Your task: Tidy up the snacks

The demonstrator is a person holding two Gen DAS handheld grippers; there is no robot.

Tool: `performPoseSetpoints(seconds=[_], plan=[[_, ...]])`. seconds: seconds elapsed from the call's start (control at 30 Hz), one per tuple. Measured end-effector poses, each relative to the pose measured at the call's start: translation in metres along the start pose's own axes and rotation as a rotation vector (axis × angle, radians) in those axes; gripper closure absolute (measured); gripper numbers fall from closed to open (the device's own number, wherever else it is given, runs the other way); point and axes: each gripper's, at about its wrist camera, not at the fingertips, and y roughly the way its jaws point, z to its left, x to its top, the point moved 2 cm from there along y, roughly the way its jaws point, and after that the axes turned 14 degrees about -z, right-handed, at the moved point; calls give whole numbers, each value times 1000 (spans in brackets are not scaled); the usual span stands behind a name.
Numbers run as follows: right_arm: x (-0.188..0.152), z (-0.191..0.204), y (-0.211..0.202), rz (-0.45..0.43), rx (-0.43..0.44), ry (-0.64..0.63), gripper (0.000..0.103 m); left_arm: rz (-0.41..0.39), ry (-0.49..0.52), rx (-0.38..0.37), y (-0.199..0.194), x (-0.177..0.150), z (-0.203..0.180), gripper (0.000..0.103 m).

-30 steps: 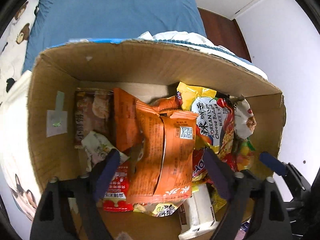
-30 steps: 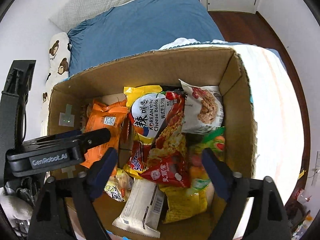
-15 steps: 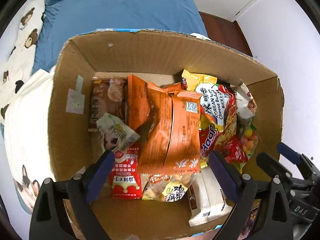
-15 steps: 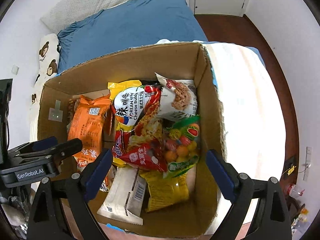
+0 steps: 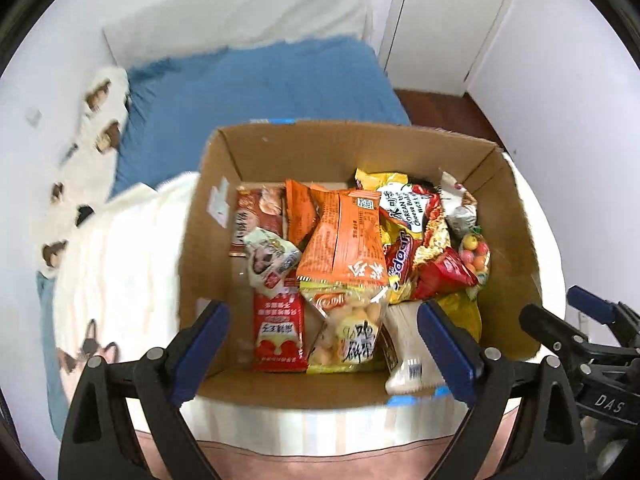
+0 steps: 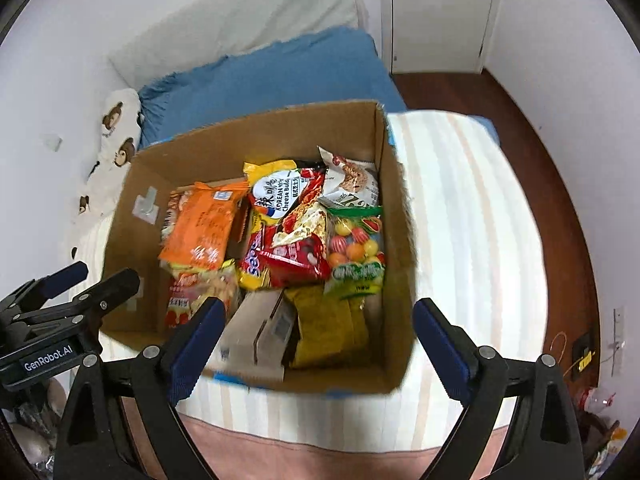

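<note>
An open cardboard box [image 5: 320, 148] [image 6: 256, 136] full of snack packs stands on a striped cloth on the bed. On top lie an orange pack [image 5: 344, 240] [image 6: 200, 228], a red pack [image 5: 280, 328], a Korean noodle pack [image 6: 276, 196], a candy bag [image 6: 356, 248] and a yellow pack [image 6: 328, 324]. My left gripper [image 5: 324, 354] is open and empty, above the box's near edge. My right gripper [image 6: 316, 344] is open and empty, above the near right part of the box.
A blue blanket [image 5: 260, 88] and a bear-print pillow [image 6: 116, 136] lie behind the box. The striped cloth [image 6: 460, 220] spreads to the right. White walls, a door [image 6: 436, 12] and dark wood floor [image 6: 560, 168] surround the bed. The other gripper shows at each view's edge.
Both grippers have pulled up and back from the box, which now looks smaller and farther. Both stay open and empty. The snacks have not moved.
</note>
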Motion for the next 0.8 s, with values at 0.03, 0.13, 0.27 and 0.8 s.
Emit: performPoseSetpoints(seconds=[0.03, 0.13, 0.27, 0.8], plan=[[-3, -1, -11, -21, -1, -2, 6, -23, 0, -1, -11, -4, -1, 7], [-12, -2, -42, -75, 2, -8, 6, -75, -3, -12, -41, -14, -2, 7], [-24, -3, -89, -151, 7, -9, 6, -141, -4, -24, -73, -26, -10, 7], [-90, 17, -263, -390, 14, -93, 4, -350, 48, 26, -212, -82, -19, 7]])
